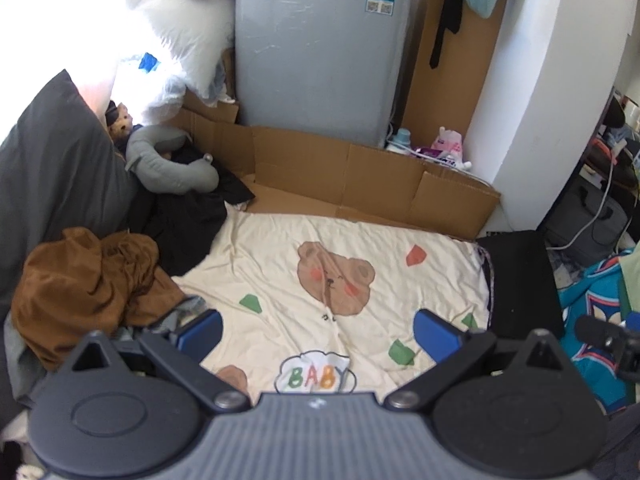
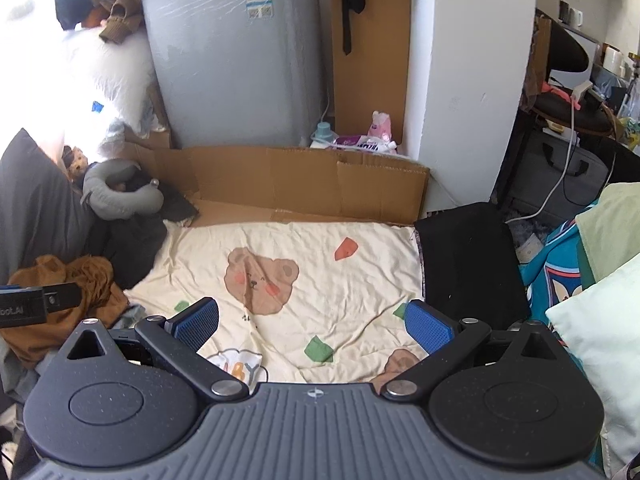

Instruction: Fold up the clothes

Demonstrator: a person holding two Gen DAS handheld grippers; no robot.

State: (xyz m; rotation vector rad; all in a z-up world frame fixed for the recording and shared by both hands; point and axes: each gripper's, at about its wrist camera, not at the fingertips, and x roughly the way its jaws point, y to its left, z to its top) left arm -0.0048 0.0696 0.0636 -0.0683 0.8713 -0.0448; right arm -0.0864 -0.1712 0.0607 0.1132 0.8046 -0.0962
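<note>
Clothes pile [image 1: 84, 280] sits crumpled at left edge of bear sheet [image 1: 280, 280], left gripper [image 1: 318, 338] & right gripper [image 2: 312, 326] both spread wide w/ nothing held; risk: brown top tangled w/ black garment [image 1: 180, 224], so grab lifts both.

Bed sheet [image 1: 280, 264]: cream w/ brown bear faces, pink cheeks, green & red patches, multicolour "BABY" letters in a white cloud. Crumpled garment [image 1: 80, 288] at left: rust-brown. Clothes pile [image 1: 188, 216] behind it: black. Neck pillow [image 1: 172, 168]: grey. Big pillow [image 1: 52, 168]: dark grey. Cardboard [image 1: 360, 168]: tan. Folded cloth [image 2: 468, 256] on right: black. Both hand-held gripper pads [image 2: 428, 328]: blue, arms black.
</note>
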